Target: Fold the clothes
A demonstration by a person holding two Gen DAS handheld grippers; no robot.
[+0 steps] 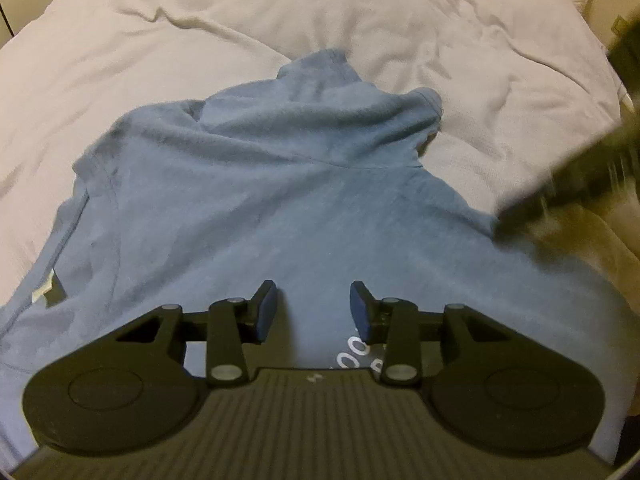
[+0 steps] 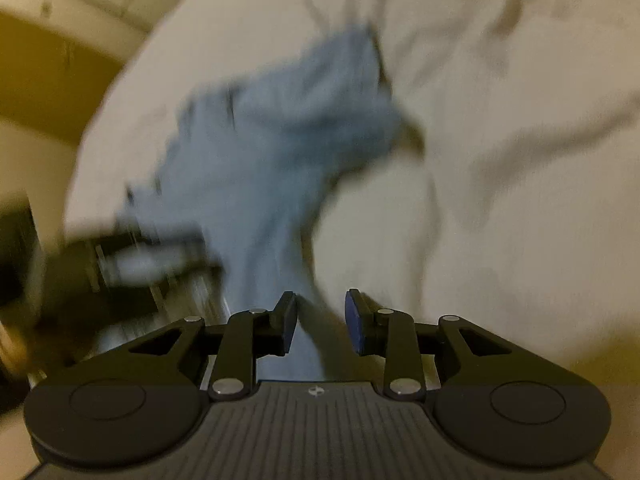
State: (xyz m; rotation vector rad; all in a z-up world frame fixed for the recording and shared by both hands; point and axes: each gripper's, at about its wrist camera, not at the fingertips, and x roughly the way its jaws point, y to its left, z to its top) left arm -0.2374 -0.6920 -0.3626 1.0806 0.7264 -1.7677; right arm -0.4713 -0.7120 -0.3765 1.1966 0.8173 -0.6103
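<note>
One blue shirt (image 1: 256,200) lies on one white bed (image 1: 120,52). Two claws are in view: the left claw (image 1: 313,310) and the right claw (image 2: 321,322).

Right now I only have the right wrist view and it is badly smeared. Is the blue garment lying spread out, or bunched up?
Observer: In the left wrist view the blue garment lies partly spread on the white bedding, rumpled toward its far end.
Operator: Is the left gripper holding any of it?
Observer: No. The left gripper is open above the cloth, nothing between its fingers.
Operator: Any landmark on the fabric?
Observer: A pale tag shows at the garment's left edge, and white lettering lies between the fingers, near the gripper body.
</note>
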